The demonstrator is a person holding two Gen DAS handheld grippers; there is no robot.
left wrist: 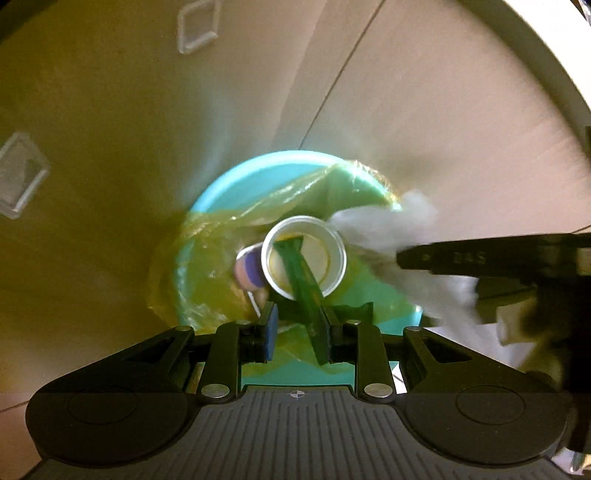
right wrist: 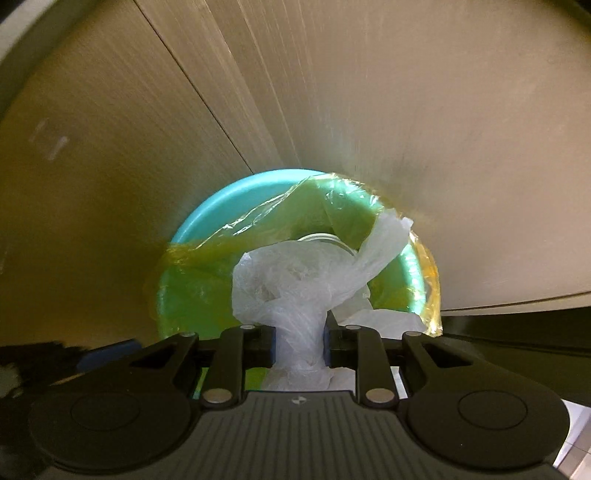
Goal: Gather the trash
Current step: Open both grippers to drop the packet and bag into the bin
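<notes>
A turquoise bin (left wrist: 236, 182) lined with a yellow plastic bag (left wrist: 207, 254) stands on the floor below both grippers. Inside lie a white cup (left wrist: 334, 254), a purple-and-pink round item (left wrist: 248, 273) and a green wrapper (left wrist: 306, 291). My left gripper (left wrist: 298, 328) is open above the bin; the wrapper rests against its right finger and reaches into the cup. My right gripper (right wrist: 299, 345) is shut on a crumpled white plastic bag (right wrist: 295, 280) and holds it over the bin (right wrist: 221, 206). The right gripper also shows at the right of the left wrist view (left wrist: 406, 258).
The bin stands on a beige tiled floor (left wrist: 424, 110). Two clear square plastic pieces (left wrist: 197, 26) (left wrist: 20, 173) lie on the floor at the left. A dark edge (right wrist: 517, 332) runs along the right in the right wrist view.
</notes>
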